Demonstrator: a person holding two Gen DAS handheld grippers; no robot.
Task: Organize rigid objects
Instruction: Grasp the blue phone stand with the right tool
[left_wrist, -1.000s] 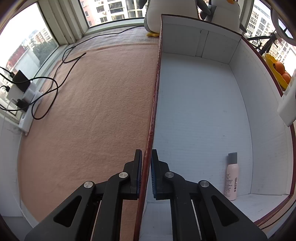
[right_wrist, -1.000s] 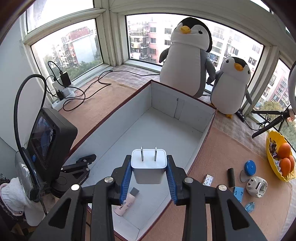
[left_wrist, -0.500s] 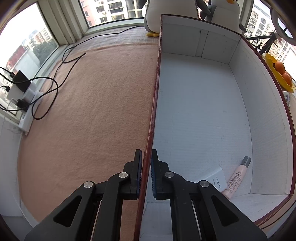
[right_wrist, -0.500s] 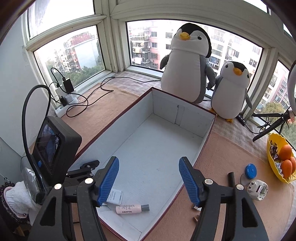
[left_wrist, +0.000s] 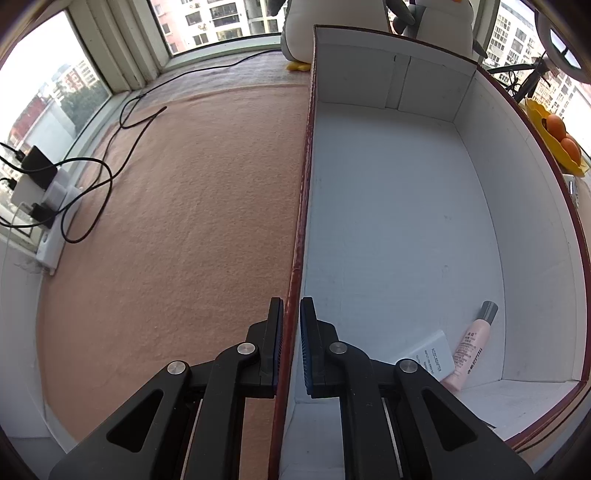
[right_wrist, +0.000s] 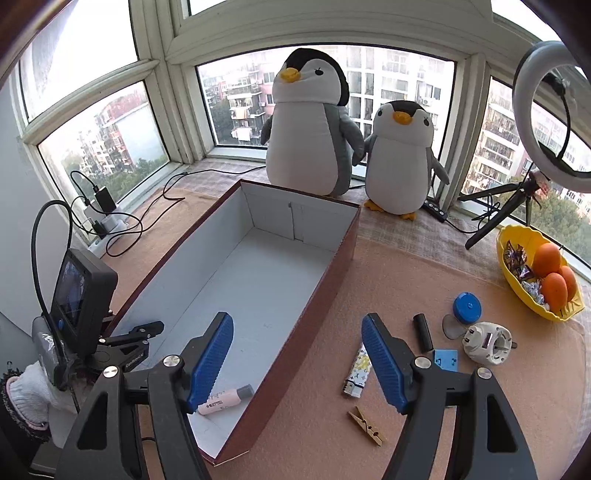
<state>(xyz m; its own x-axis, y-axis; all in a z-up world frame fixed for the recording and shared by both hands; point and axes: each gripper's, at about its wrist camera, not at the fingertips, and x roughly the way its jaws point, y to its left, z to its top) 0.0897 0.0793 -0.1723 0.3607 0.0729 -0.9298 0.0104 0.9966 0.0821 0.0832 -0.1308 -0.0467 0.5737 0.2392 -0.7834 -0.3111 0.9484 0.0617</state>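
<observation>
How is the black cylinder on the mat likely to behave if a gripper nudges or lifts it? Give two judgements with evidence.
The black cylinder lies on its side on the mat, so a sideways nudge would probably roll it, though the mat's fuzzy surface may slow it. It looks small, smooth and rigid, so it is likely light but could slip unless gripped across its middle.

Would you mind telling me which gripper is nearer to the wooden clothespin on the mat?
Right. The right gripper, its jaws opening and empty, hangs just above the clothespin. The left gripper is clamped on the box's far wall, across the box.
</observation>
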